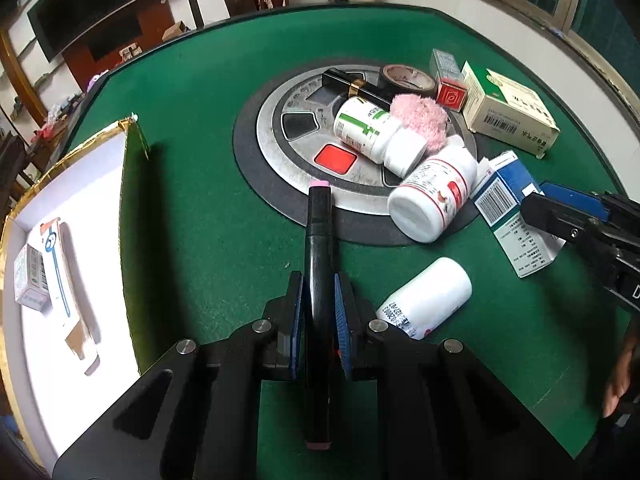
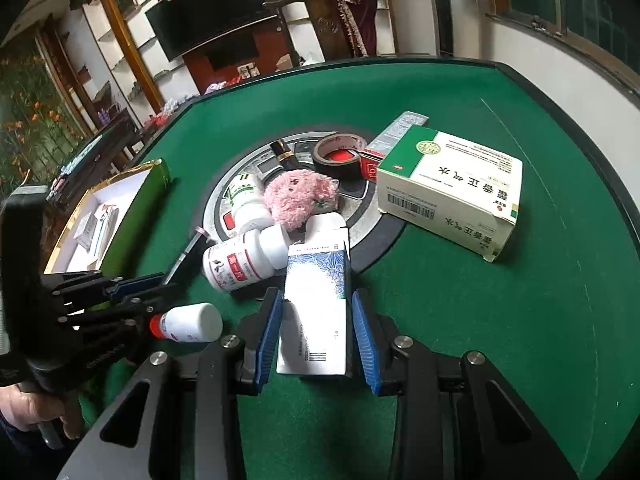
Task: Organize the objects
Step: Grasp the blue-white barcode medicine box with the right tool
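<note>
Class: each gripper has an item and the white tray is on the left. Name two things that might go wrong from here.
1. The left gripper clamps the black marker near its middle; the long ends may swing or catch the tray's green wall.
2. The right gripper straddles the blue-white box, whose far end touches a red-labelled bottle; lifting could roll that bottle.

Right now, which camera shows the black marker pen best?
The left wrist view: the marker runs full length between the left gripper pads, pink caps at both ends. The right wrist view shows only a short stretch of the marker beyond that gripper.
</note>
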Demonstrator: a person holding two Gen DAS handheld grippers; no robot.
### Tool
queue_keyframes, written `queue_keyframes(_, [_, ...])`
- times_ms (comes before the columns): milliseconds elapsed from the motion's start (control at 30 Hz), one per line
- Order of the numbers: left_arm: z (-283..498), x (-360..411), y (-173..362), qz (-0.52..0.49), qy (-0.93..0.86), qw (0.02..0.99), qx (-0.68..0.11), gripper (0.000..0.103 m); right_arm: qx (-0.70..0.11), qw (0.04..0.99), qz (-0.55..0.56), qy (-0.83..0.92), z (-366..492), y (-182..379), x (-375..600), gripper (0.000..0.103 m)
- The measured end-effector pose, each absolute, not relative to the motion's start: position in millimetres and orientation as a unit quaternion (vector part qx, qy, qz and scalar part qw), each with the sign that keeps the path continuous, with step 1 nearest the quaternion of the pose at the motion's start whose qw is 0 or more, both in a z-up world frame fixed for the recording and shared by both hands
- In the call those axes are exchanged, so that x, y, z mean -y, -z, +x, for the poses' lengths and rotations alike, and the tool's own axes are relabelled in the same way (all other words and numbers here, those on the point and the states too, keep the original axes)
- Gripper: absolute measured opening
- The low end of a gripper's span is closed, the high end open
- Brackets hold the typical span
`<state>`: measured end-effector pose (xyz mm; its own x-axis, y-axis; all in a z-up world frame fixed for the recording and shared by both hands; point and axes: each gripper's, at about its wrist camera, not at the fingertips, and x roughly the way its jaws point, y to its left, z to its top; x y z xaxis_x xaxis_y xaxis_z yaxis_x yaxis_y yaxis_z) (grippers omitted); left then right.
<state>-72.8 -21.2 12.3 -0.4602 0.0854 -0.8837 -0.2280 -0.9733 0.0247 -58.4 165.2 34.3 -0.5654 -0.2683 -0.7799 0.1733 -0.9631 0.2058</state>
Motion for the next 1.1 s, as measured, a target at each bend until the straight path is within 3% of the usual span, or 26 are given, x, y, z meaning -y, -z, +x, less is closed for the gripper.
queue_keyframes(33, [-72.9,20.8,-12.3,-0.512,-0.852,0.091,-0.070,0.014,0.046,0.116,0.448,0.885,-57.4,-35.3,-163.8,0.037])
queue_keyframes(167, [-71.3,20.2,-12.9,-0.508,-0.854,0.090,-0.075,0.015,0.026,0.094,0.456,0.884,-56.6,-32.6,-160.3,0.062])
queue_keyframes(433, [-70.9,19.8,-12.9,-0.505,-0.856,0.087,-0.076,0.015,-0.013,0.096,0.467,0.879,-54.5,-23.5,-148.0,0.062])
queue_keyframes(500, [-69.4,17.8,-12.9,-0.501,-0.857,0.082,-0.082,0.015,-0.016,0.099,0.463,0.881,-53.6,-21.5,-147.9,0.061])
queue_keyframes(533, [-68.8,16.2,-12.8,-0.499,-0.858,0.080,-0.087,0.015,-0.028,0.096,0.459,0.883,-53.1,-21.2,-146.8,0.053])
queue_keyframes(567, [-67.9,14.6,-12.7,-0.497,-0.859,0.078,-0.092,0.015,-0.035,0.091,0.459,0.883,-53.0,-19.9,-146.1,0.033])
queue_keyframes(700, [-65.4,15.7,-12.1,-0.493,-0.862,0.067,-0.093,0.020,-0.057,0.097,0.462,0.880,-52.3,-13.2,-138.3,0.034])
queue_keyframes(767, [-64.2,15.5,-11.7,-0.487,-0.866,0.055,-0.101,0.030,-0.059,0.097,0.457,0.882,-51.1,-13.8,-137.4,0.034])
queue_keyframes(800, [-63.8,15.6,-11.6,-0.485,-0.867,0.050,-0.103,0.031,-0.059,0.097,0.457,0.882,-50.5,-13.8,-137.0,0.034])
queue_keyframes(900, [-60.9,11.7,-11.1,-0.477,-0.871,0.047,-0.112,0.026,-0.054,0.100,0.457,0.882,-49.9,-11.3,-138.9,0.034])
queue_keyframes(967, [-59.1,8.3,-10.8,-0.475,-0.872,0.054,-0.110,0.015,-0.053,0.100,0.454,0.884,-49.0,-10.8,-140.0,0.034])
queue_keyframes(1100, [-56.6,4.6,-11.3,-0.467,-0.875,0.052,-0.115,0.015,-0.053,0.103,0.454,0.884,-47.5,-11.6,-140.2,0.034])
